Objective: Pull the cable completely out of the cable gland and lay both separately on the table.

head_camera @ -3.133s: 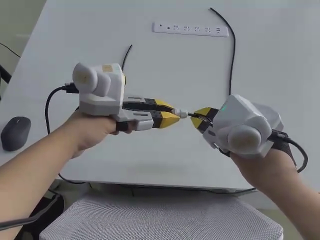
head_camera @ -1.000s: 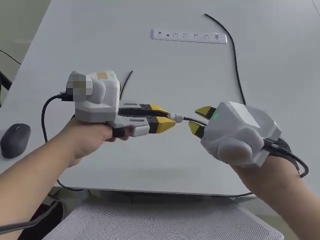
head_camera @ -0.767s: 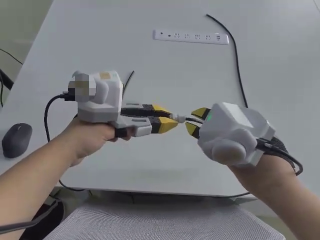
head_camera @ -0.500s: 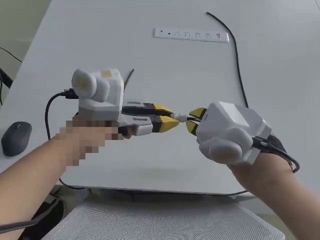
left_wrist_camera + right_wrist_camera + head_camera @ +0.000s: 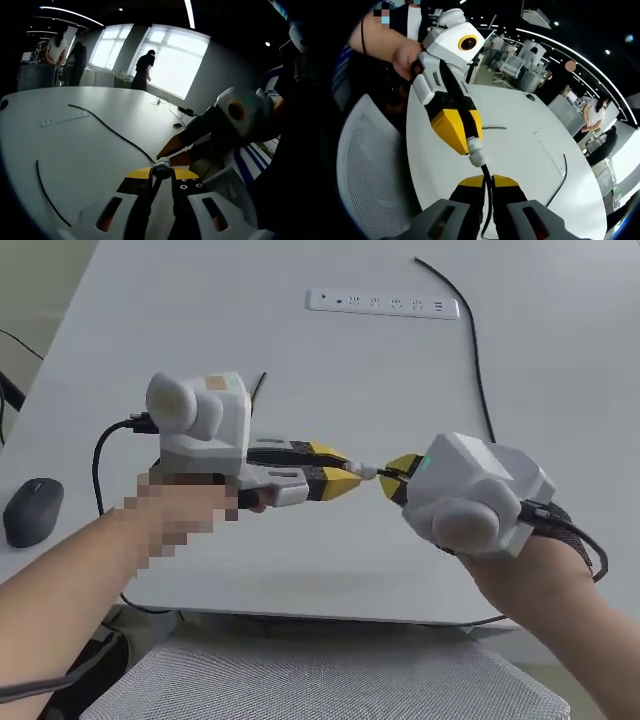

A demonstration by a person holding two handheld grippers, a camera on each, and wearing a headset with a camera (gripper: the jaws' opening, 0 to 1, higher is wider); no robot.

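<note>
On the far left a grey mouse (image 5: 32, 508) sits on the white table (image 5: 300, 360). I have the left gripper (image 5: 348, 473) raised above the near part of the table. Its yellow jaws are closed down on the cable gland (image 5: 477, 155), whose white end pokes out past the tips toward the right. In the left gripper view the gland's rounded end sits squeezed between my own two jaws. From the gland a short stretch of black cable (image 5: 485, 175) runs straight into the right gripper (image 5: 398, 478), which is tip to tip with the left one and just beside it. The right gripper view shows its jaws pinched on the cable, which passes down between them. The cable is not yet out of the gland, and both hang in the air between the two grippers. Farther back on the table lie a white power strip (image 5: 385, 303) and, to the right, a long black lead (image 5: 478, 370).
</note>
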